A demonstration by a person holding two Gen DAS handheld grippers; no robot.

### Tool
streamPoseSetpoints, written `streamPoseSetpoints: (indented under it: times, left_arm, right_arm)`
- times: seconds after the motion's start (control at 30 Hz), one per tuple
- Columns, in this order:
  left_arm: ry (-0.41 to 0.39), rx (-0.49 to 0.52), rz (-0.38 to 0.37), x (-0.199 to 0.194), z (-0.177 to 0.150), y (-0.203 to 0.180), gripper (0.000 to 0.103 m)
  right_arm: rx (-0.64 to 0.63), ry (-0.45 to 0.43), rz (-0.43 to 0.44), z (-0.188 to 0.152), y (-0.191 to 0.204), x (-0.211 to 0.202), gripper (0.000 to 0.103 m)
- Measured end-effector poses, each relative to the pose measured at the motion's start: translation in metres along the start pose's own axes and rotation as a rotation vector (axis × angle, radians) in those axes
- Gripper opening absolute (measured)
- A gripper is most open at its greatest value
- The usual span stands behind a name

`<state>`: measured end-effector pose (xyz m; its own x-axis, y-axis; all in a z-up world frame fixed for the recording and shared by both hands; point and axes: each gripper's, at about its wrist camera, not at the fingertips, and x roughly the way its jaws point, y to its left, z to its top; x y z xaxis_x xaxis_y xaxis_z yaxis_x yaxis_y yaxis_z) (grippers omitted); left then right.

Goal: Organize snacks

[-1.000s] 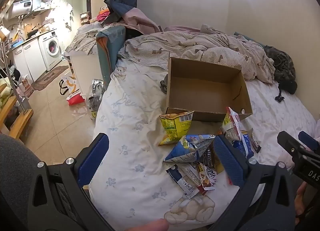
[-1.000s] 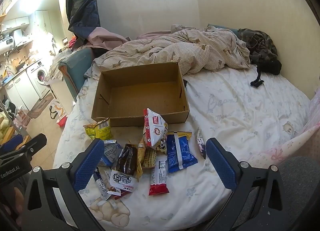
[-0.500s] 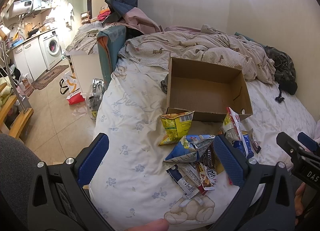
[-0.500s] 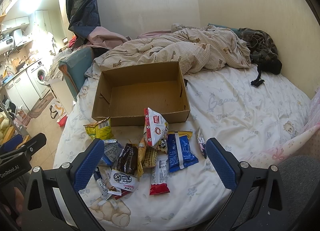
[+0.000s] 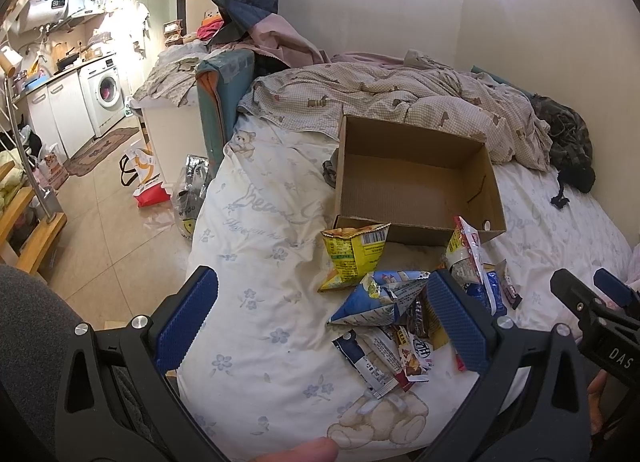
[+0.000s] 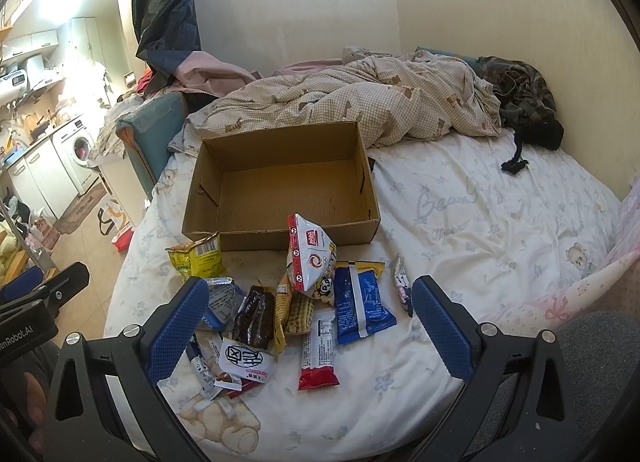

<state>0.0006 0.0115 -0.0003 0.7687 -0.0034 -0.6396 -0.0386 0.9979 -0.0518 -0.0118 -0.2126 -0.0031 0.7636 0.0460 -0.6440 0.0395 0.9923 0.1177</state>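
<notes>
Evidently nothing is packed yet: the cardboard box (image 6: 280, 190) sits empty on the bed (image 6: 480, 222), with the snacks (image 6: 304, 302) heaped just before it. Both the left gripper (image 5: 320, 318) and right gripper (image 6: 308, 322) hover wide open and empty, so next one must descend and pinch a packet.

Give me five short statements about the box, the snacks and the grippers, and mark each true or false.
1. The cardboard box holds no snacks. True.
2. The left gripper is shut on a packet. False: it is open and holds nothing.
3. The yellow packet lies outside the box, near its front wall. True.
4. The right gripper is open. True.
5. The blue packet lies inside the box. False: it lies on the bed sheet in front of it.
</notes>
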Motion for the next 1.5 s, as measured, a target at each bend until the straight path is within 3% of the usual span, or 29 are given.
streamPoseSetpoints:
  times: [1.27,1.5]
  left_arm:
    - [-0.002,-0.011,0.015,-0.0001,-0.0013,0.0027,0.103]
    - [0.015,0.005,0.028,-0.0030,0.0062,0.0015,0.103]
  right_arm:
    - [0.009,0.011,-0.002,-0.0019,-0.0010,0.0023,0.103]
    - [0.030,0.054,0.037,0.0047,-0.0059,0.0051,0.103]
